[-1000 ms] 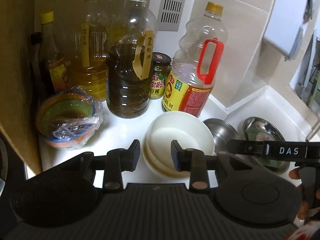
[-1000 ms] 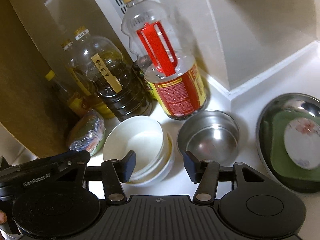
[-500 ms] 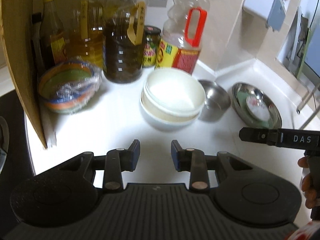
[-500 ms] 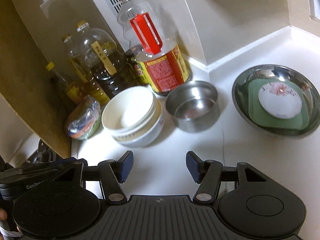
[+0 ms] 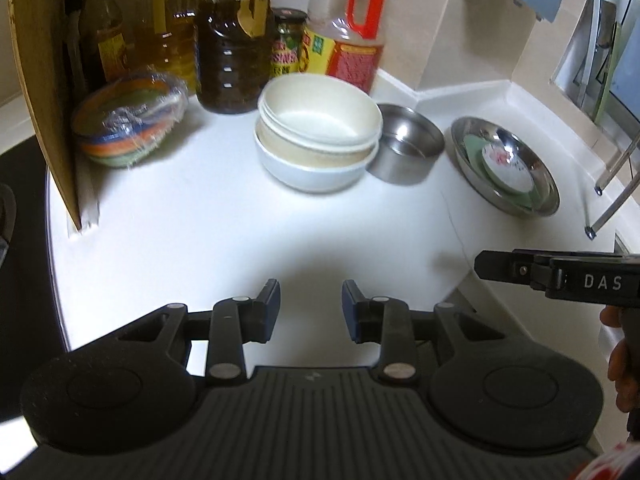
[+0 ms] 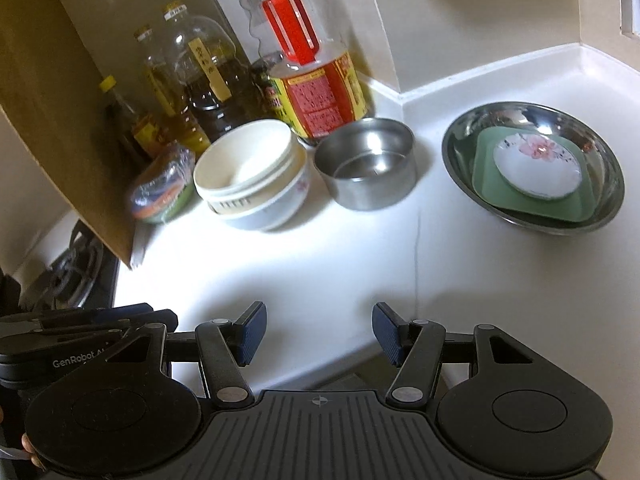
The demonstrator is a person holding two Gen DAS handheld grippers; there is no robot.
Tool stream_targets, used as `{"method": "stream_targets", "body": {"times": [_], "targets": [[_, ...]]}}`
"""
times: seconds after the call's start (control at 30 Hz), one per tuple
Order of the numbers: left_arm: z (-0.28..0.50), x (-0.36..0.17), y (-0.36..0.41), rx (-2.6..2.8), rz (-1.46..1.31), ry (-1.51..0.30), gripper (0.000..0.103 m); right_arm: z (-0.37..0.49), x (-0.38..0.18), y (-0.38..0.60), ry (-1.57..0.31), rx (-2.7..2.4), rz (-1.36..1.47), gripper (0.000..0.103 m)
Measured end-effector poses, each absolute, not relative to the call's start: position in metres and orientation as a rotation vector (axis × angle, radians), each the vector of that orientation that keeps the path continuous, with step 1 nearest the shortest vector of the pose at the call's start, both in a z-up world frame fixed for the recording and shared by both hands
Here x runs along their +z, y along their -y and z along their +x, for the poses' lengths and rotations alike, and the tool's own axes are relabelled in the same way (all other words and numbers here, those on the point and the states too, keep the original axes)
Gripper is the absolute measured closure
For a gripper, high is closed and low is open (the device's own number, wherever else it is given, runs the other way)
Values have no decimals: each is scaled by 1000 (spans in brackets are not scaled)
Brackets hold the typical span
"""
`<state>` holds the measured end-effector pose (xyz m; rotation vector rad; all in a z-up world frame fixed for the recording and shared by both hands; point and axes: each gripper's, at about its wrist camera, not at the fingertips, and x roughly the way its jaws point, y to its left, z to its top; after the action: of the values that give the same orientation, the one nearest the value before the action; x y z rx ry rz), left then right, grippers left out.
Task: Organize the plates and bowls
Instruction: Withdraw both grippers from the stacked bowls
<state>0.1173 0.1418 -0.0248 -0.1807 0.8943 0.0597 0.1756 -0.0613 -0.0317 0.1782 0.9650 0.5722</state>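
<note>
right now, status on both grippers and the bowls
Left gripper and right gripper open, empty, over bare counter. White bowls nested, steel bowl beside them, plates in steel basin. Path clear.

On the white counter [image 6: 320, 264], far side, left to right: wrapped bowls [image 6: 162, 190], stacked white bowls [image 6: 256, 184], steel bowl [image 6: 366, 164], steel basin [image 6: 600, 200]; oil bottles [image 6: 208, 92] behind.

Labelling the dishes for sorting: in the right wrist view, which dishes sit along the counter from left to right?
Plastic-wrapped bowl → stacked white bowls → steel bowl → steel basin holding a green plate and a flowered plate.
</note>
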Motion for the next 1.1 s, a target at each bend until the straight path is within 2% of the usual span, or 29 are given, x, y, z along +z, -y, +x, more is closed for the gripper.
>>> {"method": "stream_targets", "body": {"times": [0.63,1.1], "targets": [[90,-28,-71,166,-191,-929,73,160,-44,114,-1024,664,124,44],[114,-22,-52,161,-186,-890,73,170,-46,133,-1021,631,140,44]]}}
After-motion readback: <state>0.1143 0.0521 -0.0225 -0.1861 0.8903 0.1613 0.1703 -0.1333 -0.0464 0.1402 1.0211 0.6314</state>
